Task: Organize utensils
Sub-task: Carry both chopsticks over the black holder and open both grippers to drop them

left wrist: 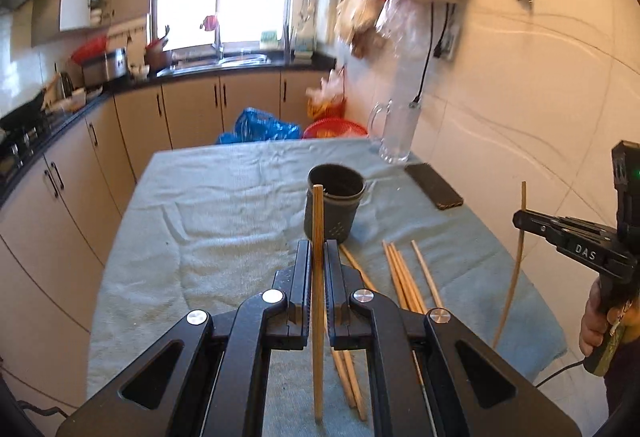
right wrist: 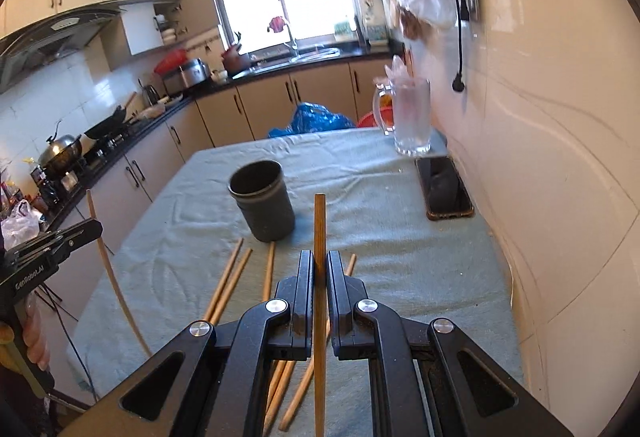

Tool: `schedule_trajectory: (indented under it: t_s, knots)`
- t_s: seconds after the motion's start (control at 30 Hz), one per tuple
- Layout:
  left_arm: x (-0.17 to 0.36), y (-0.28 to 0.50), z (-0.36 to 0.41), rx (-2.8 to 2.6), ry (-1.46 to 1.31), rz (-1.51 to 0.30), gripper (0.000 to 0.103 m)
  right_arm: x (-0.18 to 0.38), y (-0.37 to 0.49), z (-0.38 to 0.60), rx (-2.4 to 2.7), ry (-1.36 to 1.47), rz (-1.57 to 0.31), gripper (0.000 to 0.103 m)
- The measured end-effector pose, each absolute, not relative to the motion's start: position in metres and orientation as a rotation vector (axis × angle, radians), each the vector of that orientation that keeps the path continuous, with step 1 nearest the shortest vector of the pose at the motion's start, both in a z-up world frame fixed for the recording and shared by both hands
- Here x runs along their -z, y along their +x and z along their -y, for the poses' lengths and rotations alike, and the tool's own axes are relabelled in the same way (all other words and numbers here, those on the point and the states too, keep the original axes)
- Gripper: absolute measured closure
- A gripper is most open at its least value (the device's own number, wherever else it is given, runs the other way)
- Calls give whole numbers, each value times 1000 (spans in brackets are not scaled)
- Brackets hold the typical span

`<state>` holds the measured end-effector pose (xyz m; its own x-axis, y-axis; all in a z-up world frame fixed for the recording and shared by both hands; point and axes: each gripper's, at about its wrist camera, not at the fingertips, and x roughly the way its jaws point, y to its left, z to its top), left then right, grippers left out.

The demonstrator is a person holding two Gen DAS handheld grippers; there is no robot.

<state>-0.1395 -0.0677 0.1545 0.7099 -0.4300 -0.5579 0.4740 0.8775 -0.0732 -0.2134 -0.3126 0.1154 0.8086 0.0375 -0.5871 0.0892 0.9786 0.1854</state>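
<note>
Over the cloth-covered table [left wrist: 200, 205], the left gripper [left wrist: 318, 257] is clenching one upright chopstick [left wrist: 318, 221] before the dark holder [left wrist: 335, 207]; loose chopsticks [right wrist: 228, 283] are lying between; the right gripper [right wrist: 320, 269] is clamping another chopstick [right wrist: 319, 229].

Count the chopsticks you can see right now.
7, roughly: one upright in the left gripper, one in the right gripper, about five loose chopsticks on the cloth near the dark cup. The jaws may hide more.
</note>
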Motion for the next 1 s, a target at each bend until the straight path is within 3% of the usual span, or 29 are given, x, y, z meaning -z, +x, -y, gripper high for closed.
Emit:
schedule_trajectory:
  t_s: [0.37,1.0]
  knots:
    - [-195,-159,74,560,52,-495,98,-150,-225,304,4,188,-542,96]
    - [-271,-28,122,562,-70,-461,98,-229,-111,296,-49,266,-344,96]
